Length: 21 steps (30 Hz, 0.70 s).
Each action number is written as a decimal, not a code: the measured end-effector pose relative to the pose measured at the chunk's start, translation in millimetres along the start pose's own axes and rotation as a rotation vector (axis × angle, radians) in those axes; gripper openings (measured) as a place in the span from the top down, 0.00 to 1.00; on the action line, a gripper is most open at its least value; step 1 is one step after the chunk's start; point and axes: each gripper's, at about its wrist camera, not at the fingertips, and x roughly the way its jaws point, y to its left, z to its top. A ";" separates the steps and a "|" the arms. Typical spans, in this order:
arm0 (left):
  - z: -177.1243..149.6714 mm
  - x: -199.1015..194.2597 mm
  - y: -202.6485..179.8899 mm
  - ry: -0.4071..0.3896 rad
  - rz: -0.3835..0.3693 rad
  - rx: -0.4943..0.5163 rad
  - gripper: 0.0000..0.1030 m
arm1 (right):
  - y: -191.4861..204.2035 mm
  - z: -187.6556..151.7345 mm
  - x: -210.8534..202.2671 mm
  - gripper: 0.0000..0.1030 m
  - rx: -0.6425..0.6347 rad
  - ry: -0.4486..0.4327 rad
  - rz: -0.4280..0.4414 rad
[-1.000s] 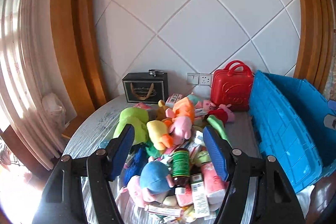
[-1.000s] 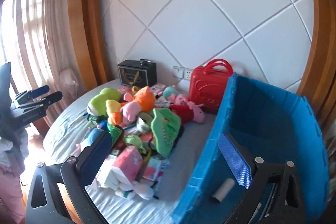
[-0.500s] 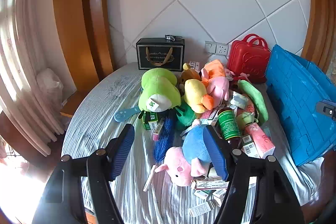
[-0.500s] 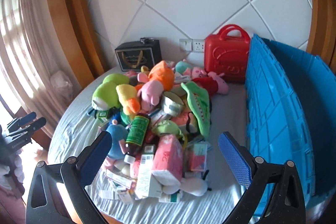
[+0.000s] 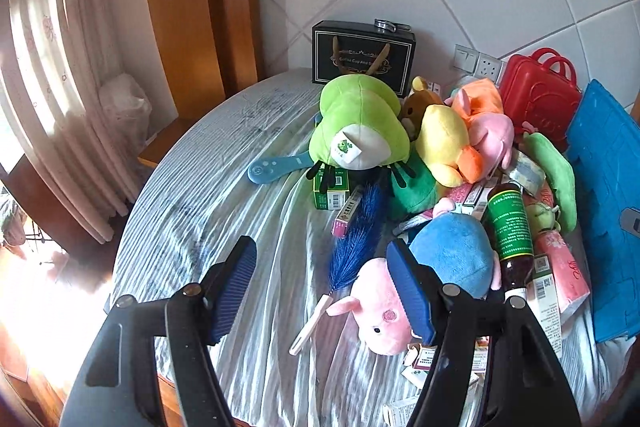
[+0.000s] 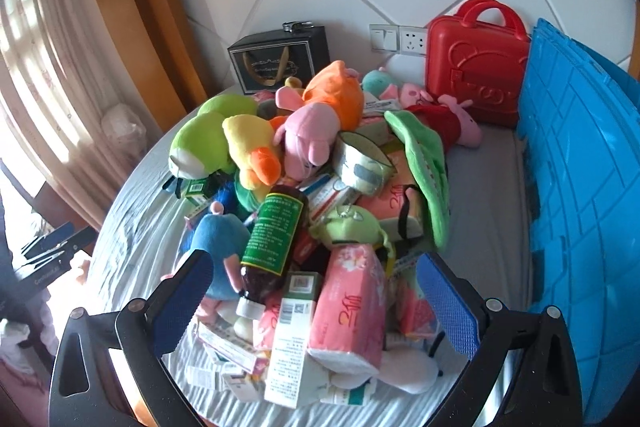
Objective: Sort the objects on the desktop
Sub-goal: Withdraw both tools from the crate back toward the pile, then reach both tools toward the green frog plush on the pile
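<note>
A heap of plush toys, small boxes and tissue packs covers the round table. My left gripper [image 5: 322, 281] hangs open above its near-left edge, empty; a blue feather duster [image 5: 358, 243] lies between the fingers' lines, and the pink and blue pig plush [image 5: 436, 275] sits behind the right finger. In the right wrist view my right gripper [image 6: 314, 287] is open over the near end of the heap, above a brown bottle with a green label [image 6: 272, 235] and a pink tissue pack [image 6: 350, 307]. Nothing is held.
A blue plastic crate [image 6: 580, 187] stands along the right side. A red toy suitcase [image 6: 476, 63] and a black gift box [image 6: 280, 61] stand at the back wall. A green plush [image 5: 356, 123] tops the pile. Striped cloth [image 5: 224, 195] shows at the left.
Both grippers have come down and closer to the table, tilting further downward. The right view has swung left from the crate's inside to the heap. Jaws stayed as wide.
</note>
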 end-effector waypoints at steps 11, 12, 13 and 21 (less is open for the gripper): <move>35.1 56.2 -5.0 0.040 -0.049 0.031 0.35 | 34.7 35.3 53.0 0.00 -0.015 0.010 0.046; 40.8 65.7 -9.6 0.042 -0.063 0.056 0.35 | 40.2 37.5 56.7 0.00 -0.012 0.008 0.040; 47.2 76.7 -15.3 0.045 -0.074 0.089 0.35 | 45.2 39.3 59.5 0.00 -0.007 0.006 0.030; 93.3 164.2 -45.3 0.058 -0.197 0.364 0.35 | 89.2 48.9 89.3 0.00 0.124 -0.013 -0.125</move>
